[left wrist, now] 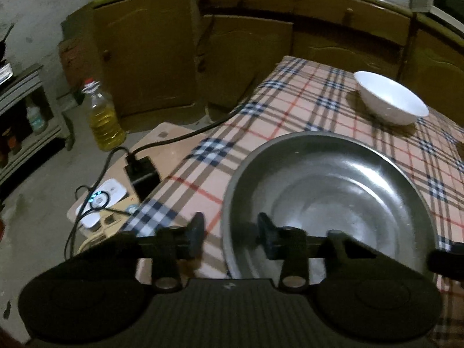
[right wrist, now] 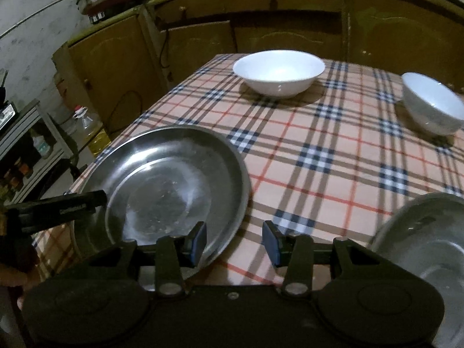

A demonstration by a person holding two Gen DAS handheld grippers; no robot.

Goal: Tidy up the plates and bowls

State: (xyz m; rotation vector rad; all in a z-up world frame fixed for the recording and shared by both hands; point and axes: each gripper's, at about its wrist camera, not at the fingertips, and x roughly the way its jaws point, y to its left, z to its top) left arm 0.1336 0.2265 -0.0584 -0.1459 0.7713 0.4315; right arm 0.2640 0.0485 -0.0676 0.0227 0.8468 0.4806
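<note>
A wide steel plate (left wrist: 333,191) (right wrist: 174,179) lies near the left front corner of the checked tablecloth (left wrist: 290,101) (right wrist: 333,159). My left gripper (left wrist: 232,233) straddles the plate's near left rim with cloth showing beside both pads, so it is open; one of its fingers (right wrist: 72,203) shows in the right wrist view. My right gripper (right wrist: 235,242) is open over the plate's near right rim, its left pad above the steel. A large white bowl (left wrist: 391,101) (right wrist: 278,72) stands at the back. A smaller white bowl (right wrist: 432,107) sits far right.
A second steel dish (right wrist: 429,246) lies at the lower right. Left of the table, a low stool holds a power strip and cables (left wrist: 116,197), with an oil bottle (left wrist: 103,116) on the floor. Wooden cabinets (left wrist: 246,58) stand behind the table.
</note>
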